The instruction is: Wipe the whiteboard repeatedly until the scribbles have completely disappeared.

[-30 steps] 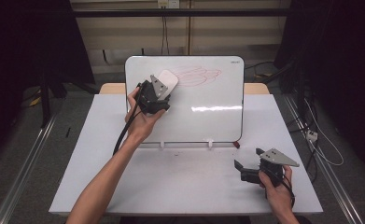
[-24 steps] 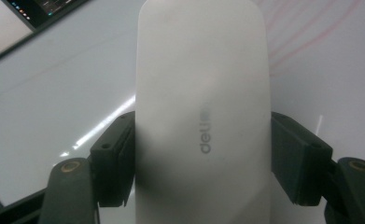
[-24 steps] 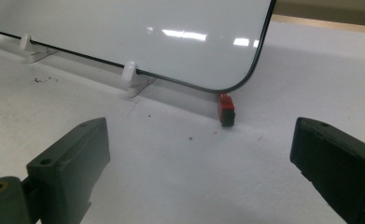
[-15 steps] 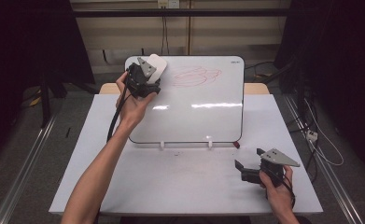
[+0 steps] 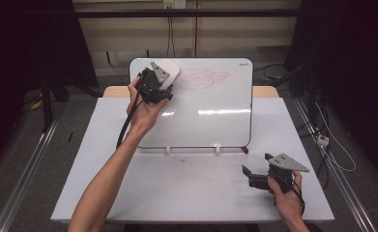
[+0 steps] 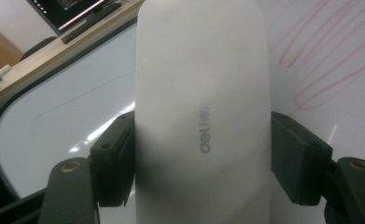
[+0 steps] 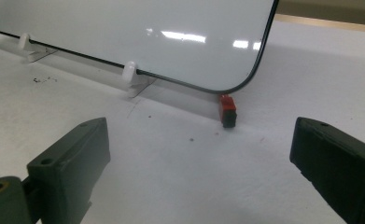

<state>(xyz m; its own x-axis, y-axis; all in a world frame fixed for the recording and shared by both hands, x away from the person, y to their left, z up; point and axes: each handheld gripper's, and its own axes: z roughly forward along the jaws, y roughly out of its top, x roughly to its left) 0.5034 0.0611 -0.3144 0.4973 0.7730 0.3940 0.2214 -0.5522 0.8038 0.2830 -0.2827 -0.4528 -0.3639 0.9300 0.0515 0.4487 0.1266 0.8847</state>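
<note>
A white whiteboard [image 5: 210,116] stands tilted on the table, with a red scribble [image 5: 203,79] near its top. My left gripper [image 5: 166,77] is shut on a white eraser [image 5: 171,71] and holds it against the board's top left corner, just left of the scribble. In the left gripper view the eraser [image 6: 203,93] sits upright between both jaws of that gripper [image 6: 201,154], with the red strokes [image 6: 325,60] to its right. My right gripper [image 5: 248,176] rests on the table at the lower right, open and holding nothing [image 7: 203,154].
The white table [image 5: 186,193] carries the board on two white feet [image 5: 167,149] [image 5: 217,147]. A small red and black piece [image 5: 245,149] [image 7: 227,110] lies at the board's lower right corner. Cables and dark curtains surround the table.
My left gripper has carried the eraser up and to the left over the board, ending at its top left corner. The right gripper has stayed where it was.
</note>
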